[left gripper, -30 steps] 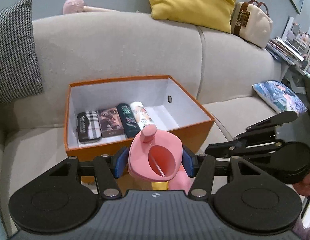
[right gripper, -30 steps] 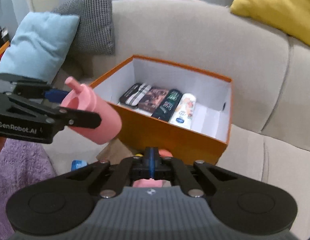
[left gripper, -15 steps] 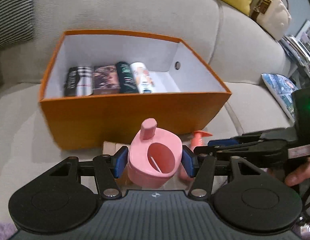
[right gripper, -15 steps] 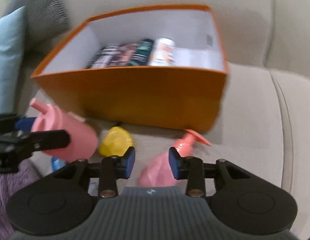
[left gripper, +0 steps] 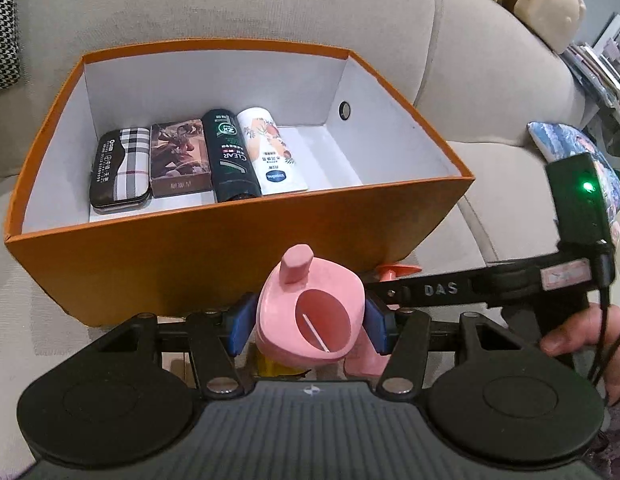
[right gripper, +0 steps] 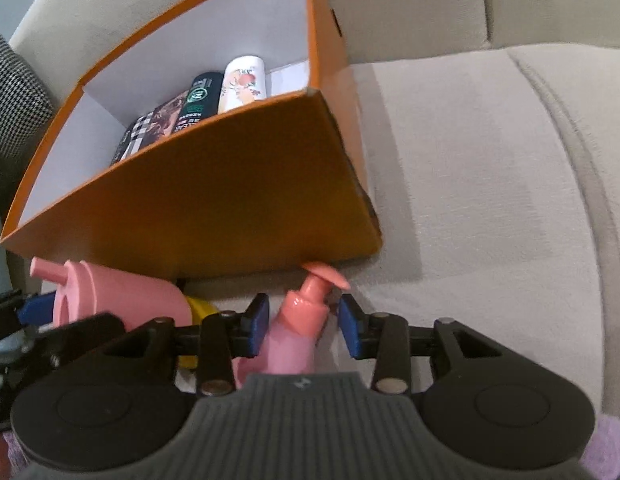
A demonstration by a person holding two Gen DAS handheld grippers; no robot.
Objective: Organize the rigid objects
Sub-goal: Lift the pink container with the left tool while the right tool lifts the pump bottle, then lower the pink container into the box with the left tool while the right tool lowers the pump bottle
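Note:
My left gripper [left gripper: 310, 326] is shut on a pink cup with a spout lid [left gripper: 311, 320], held in front of the orange box [left gripper: 230, 248]; the cup also shows in the right wrist view [right gripper: 114, 296]. My right gripper [right gripper: 304, 318] is open, its blue pads either side of a pink pump bottle [right gripper: 306, 312] lying on the sofa by the box [right gripper: 238, 200] front wall. The box holds a plaid case [left gripper: 120, 168], a brown box [left gripper: 180, 158], a dark CLEAR bottle [left gripper: 230, 156] and a white bottle [left gripper: 270, 156] side by side.
A yellow object [right gripper: 200, 310] lies on the seat under the pink cup. The beige sofa seat [right gripper: 489, 180] stretches right of the box. A houndstooth cushion [left gripper: 2, 28] is at the far left, a blue printed cushion [left gripper: 581, 152] at the right.
My right gripper has lowered and come around the pink pump bottle, jaws wider. My left gripper, still holding the pink cup, sits closer to the box front.

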